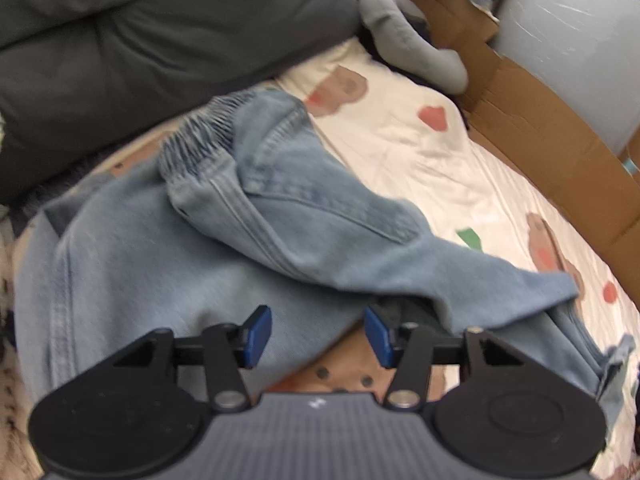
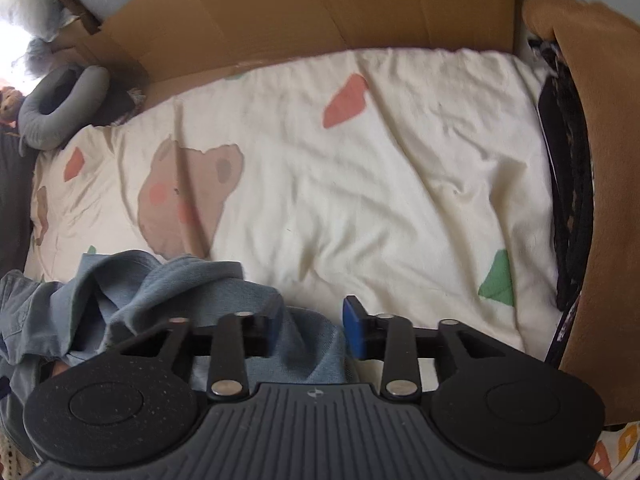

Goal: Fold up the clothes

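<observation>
Denim jeans (image 1: 248, 216) lying crumpled on a cream printed sheet (image 1: 432, 152), both grippers open above them.

Pale blue, bunched near the sheet's near edge, with the gathered waistband toward the dark grey cushion (image 1: 140, 40) at the far-left side and one leg trailing to the right. Left gripper (image 1: 318, 336) poised over the denim, jaws parted, nothing pressed between the blue pads (image 1: 258, 330). Right gripper (image 2: 314, 330) also parted, a fold of denim sitting loosely in the gap, not pinched. Brown cardboard (image 2: 320, 4) standing along the sheet's far edge, a grey neck pillow (image 2: 60, 100) at its far-left corner, a tan cushion (image 2: 600, 160) along the right edge.
</observation>
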`<state>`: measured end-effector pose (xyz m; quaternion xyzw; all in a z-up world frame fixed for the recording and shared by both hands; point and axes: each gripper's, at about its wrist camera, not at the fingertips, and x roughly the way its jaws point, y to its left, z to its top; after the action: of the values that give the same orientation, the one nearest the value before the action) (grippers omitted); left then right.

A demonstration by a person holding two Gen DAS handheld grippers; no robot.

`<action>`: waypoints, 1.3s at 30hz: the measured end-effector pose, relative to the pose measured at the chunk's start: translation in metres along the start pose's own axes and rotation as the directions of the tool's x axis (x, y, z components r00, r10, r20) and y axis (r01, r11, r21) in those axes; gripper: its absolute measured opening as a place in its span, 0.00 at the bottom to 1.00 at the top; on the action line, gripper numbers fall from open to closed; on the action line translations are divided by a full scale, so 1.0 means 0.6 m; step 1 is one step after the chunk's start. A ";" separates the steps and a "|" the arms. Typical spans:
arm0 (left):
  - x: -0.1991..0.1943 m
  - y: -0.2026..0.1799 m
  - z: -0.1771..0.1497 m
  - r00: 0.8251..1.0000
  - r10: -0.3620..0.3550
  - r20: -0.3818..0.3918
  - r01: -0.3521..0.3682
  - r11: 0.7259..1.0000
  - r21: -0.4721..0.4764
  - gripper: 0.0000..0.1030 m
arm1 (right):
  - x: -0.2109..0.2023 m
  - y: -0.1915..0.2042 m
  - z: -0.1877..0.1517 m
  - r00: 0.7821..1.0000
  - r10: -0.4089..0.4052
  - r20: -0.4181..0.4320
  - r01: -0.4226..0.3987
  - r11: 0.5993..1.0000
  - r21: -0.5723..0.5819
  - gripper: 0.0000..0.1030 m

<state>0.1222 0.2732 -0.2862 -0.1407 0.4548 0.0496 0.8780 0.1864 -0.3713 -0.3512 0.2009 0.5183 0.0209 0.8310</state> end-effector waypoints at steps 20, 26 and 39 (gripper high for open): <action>0.017 0.055 0.059 0.993 0.077 0.091 -0.067 0.992 -0.102 0.58 | 0.033 0.159 0.016 0.972 0.137 -0.189 -0.107 0.981 0.162 0.69; 0.055 0.072 0.060 0.994 0.078 0.076 -0.067 0.988 -0.138 0.67 | 0.070 0.170 0.029 0.969 0.082 -0.232 -0.040 0.983 0.180 0.68; 0.090 0.080 0.083 0.996 -0.015 0.087 0.033 0.978 -0.205 0.11 | 0.047 0.151 0.045 0.981 0.052 -0.185 -0.047 0.998 0.031 0.02</action>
<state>0.1826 0.3313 -0.3123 -0.2344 0.4079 0.0920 0.8776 0.2388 -0.2898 -0.3330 0.2221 0.5884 0.0534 0.7756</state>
